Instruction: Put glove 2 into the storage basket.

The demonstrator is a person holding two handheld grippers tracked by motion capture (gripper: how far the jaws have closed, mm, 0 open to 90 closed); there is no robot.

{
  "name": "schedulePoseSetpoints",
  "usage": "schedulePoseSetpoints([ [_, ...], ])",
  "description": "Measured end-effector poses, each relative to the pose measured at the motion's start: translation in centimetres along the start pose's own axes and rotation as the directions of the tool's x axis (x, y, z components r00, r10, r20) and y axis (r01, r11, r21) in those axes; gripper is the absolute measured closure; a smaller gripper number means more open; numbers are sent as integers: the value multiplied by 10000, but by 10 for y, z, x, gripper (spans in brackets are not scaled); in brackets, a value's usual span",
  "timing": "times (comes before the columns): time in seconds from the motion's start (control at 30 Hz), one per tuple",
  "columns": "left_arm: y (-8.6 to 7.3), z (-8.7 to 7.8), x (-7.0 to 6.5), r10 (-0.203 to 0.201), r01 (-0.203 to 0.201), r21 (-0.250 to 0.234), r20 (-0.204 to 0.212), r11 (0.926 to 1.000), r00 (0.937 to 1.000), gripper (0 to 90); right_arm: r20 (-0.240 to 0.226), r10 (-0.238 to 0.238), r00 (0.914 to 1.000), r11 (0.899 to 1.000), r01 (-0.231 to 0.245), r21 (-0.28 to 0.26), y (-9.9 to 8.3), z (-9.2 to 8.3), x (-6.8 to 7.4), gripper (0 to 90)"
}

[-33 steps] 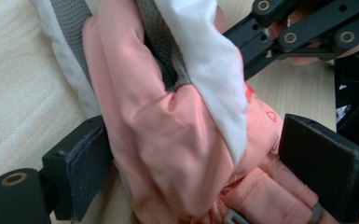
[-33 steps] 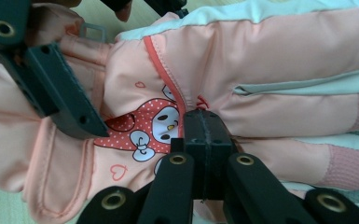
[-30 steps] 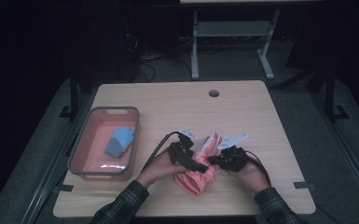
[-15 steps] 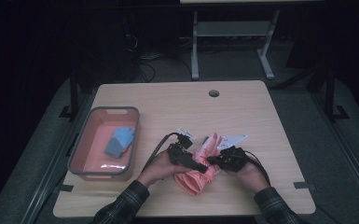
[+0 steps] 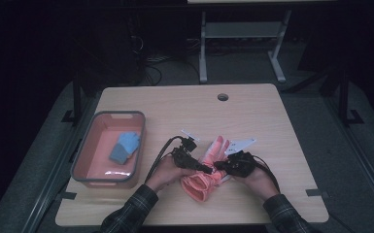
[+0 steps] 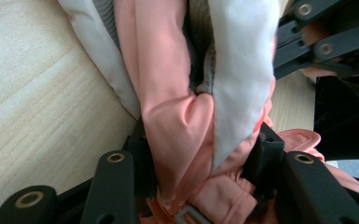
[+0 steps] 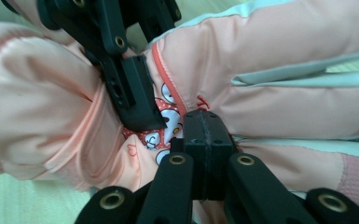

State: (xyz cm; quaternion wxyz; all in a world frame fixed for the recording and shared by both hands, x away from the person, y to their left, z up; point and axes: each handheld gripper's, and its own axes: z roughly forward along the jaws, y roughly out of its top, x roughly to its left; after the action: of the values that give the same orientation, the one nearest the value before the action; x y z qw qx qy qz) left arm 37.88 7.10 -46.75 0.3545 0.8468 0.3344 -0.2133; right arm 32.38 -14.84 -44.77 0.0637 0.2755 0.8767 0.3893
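A pink padded glove with white panels lies near the table's front edge, fingers pointing away from the person. My left gripper comes in from the left and is shut on a bunched fold of the glove, pink and white fabric squeezed between its pads. My right gripper comes in from the right. Its jaws are shut flat together, with the tips against the glove beside a red patterned patch. The left gripper's jaw lies just left of that patch.
A pink tray with a grey rim stands at the left of the wooden table and holds a blue folded item. A round cable hole sits near the far edge. A metal stand is beyond the table.
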Motion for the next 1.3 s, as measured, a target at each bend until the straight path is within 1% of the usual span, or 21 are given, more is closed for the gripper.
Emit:
schedulePoseSetpoints([
  [0.03, 0, 0, 1, -128, 128, -57, 65, 9999, 9999, 565, -66, 22, 10000, 9999, -23, -138, 0, -3, -1, 770],
  [0.07, 0, 0, 1, -189, 190, -114, 95, 9998, 9998, 567, -313, 237, 9992, 9991, -248, -346, 0, -8, -1, 701],
  [0.1, 0, -1, 1, -85, 86, -74, 99, 9999, 9999, 571, -278, 266, 9993, 9987, -278, -430, 0, -11, -1, 673],
  [0.13, 0, -1, 0, -47, 48, -90, 130, 9999, 9999, 573, -20, 215, 9998, 9982, -216, -558, -1, -17, 1, 642],
  [0.23, 2, -2, -2, 80, -79, -66, 120, 9999, 9999, 576, 296, 461, 9985, 9949, -433, -907, -8, -32, 1, 573],
  [0.27, 2, -2, -3, 124, -124, -72, 92, 9999, 9999, 577, 572, 582, 9967, 9944, -528, -910, -12, -38, 0, 554],
  [0.3, 2, -3, -4, 241, -240, -94, 42, 9997, 9997, 579, 678, 645, 9956, 9938, -579, -949, -15, -41, -1, 547],
  [0.4, 2, -4, -4, 281, -280, -103, 131, 9996, 9995, 583, 1076, 951, 9896, 9915, -845, -994, -27, -51, -3, 510],
  [0.5, 2, -7, -8, 562, -561, -189, 62, 9982, 9984, 590, 1406, 1339, 9810, 9876, -1204, -1007, -43, -58, -7, 455],
  [0.53, 2, -7, -9, 671, -670, -226, 31, 9975, 9977, 593, 1508, 1361, 9792, 9875, -1218, -998, -46, -59, -9, 429],
  [0.6, 1, -8, -11, 647, -645, -302, 57, 9975, 9979, 597, 1812, 1547, 9712, 9859, -1398, -923, -55, -61, -11, 403],
  [0.63, 1, -9, -12, 715, -711, -330, 84, 9969, 9974, 597, 1862, 1589, 9696, 9854, -1442, -904, -58, -61, -13, 383],
  [0.73, 0, -12, -13, 784, -773, -510, 187, 9957, 9967, 600, 2248, 1926, 9552, 9807, -1792, -788, -66, -58, -20, 360],
  [0.77, 0, -13, -14, 831, -821, -542, 162, 9952, 9964, 602, 2314, 2063, 9507, 9781, -1937, -762, -68, -57, -23, 360],
  [0.8, 0, -14, -15, 888, -880, -606, 110, 9943, 9960, 603, 2331, 2133, 9488, 9768, -2020, -713, -69, -56, -25, 355],
  [0.9, 0, -17, -17, 967, -957, -754, 89, 9926, 9953, 605, 2558, 2264, 9399, 9740, -2186, -588, -73, -50, -30, 323],
  [1.0, 0, -21, -19, 1116, -1111, -884, 3, 9899, 9938, 606, 2998, 2218, 9279, 9750, -2158, -533, -76, -44, -31, 294],
  [1.1, 0, -25, -21, 1215, -1222, -962, -137, 9878, 9925, 608, 3217, 2116, 9229, 9773, -2041, -571, -77, -40, -32, 263],
  [1.17, 1, -28, -24, 1322, -1350, -989, -339, 9859, 9906, 609, 3319, 2084, 9200, 9780, -1979, -655, -76, -38, -32, 247],
  [1.27, 2, -33, -26, 1409, -1464, -1092, -565, 9832, 9884, 611, 3219, 2083, 9236, 9780, -1940, -764, -77, -36, -33, 218],
  [1.3, 2, -34, -27, 1430, -1490, -1116, -598, 9825, 9879, 611, 3245, 2173, 9206, 9761, -2037, -756, -77, -36, -33, 205],
])
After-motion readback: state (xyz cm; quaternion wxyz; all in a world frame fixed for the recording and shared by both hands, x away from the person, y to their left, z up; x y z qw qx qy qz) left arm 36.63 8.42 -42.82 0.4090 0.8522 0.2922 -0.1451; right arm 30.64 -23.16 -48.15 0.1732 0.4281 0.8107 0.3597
